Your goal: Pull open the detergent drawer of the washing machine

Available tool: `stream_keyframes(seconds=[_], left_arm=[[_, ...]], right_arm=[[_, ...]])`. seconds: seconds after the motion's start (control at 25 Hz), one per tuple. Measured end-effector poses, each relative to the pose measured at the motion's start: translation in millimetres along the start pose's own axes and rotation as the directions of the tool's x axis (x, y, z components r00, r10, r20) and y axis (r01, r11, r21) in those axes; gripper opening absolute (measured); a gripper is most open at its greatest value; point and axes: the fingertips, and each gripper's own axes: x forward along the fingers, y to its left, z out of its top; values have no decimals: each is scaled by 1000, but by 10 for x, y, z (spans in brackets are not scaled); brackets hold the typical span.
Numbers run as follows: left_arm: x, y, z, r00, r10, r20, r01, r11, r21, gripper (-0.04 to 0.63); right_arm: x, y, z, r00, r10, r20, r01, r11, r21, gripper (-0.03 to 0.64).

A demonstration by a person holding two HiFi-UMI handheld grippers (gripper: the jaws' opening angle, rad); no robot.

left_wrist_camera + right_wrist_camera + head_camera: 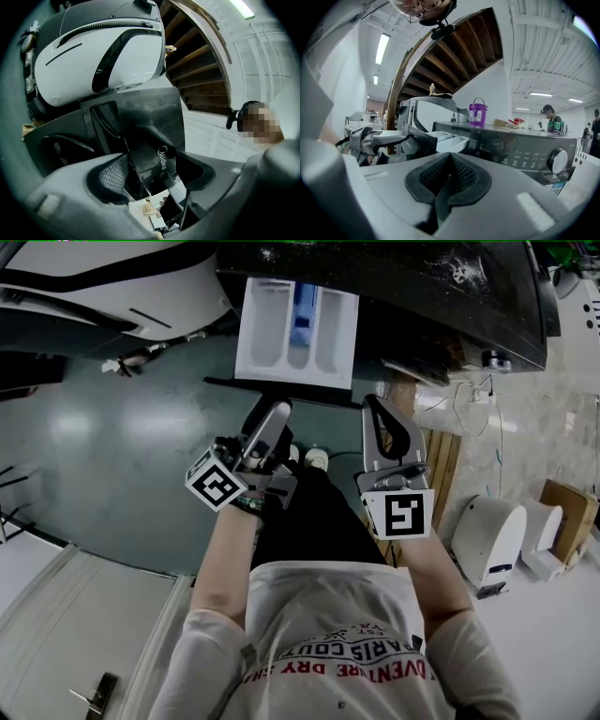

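detergent drawer (294,332) out | left tongs (157,177) agape, empty | right tongs (449,172) closed, empty | washer (431,292) cropped

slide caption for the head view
Detergent drawer pulled open on the washing machine; left gripper open, right gripper shut.

My right gripper (449,177) has a matt grey plastic shell, and its pads (464,172) are black rubber with a fine ribbed grain. The left gripper (154,183) is the same plastic (its rubber pad shows a mesh-like texture). The detergent drawer (272,334) is smooth white plastic. The washing machine (431,287) has a dark, glossy top that catches reflections. The floor (112,446) is smooth, shiny grey-green. The stairs (454,51) are bare brown wood underneath.
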Motion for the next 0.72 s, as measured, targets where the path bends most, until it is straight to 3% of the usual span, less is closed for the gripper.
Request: stream_keyframes(seconds=[0.16,0.28,0.4,0.56,0.72], left_arm=[[-31,31,-52,997,80,6,-79,993,-84,330],[-91,60,-89,987,160,-24,-161,985,-58,317],[-136,56,-91,966,252,-63,-249,967,47,193],[-152,-68,13,952,304,-17,-302,951,70,17],[-164,-193,144,932,361,26,-362,930,54,2]], right_arm=[[-33,-33,-60,999,3,-46,-4,1000,-13,2],[-66,-59,-14,998,-3,-68,3,1000,2,2],[-77,-55,110,998,3,-65,-3,1000,-5,2],[-126,-61,276,998,13,-57,-14,1000,-17,2],[-140,-80,459,999,15,-37,-16,1000,-9,2]])
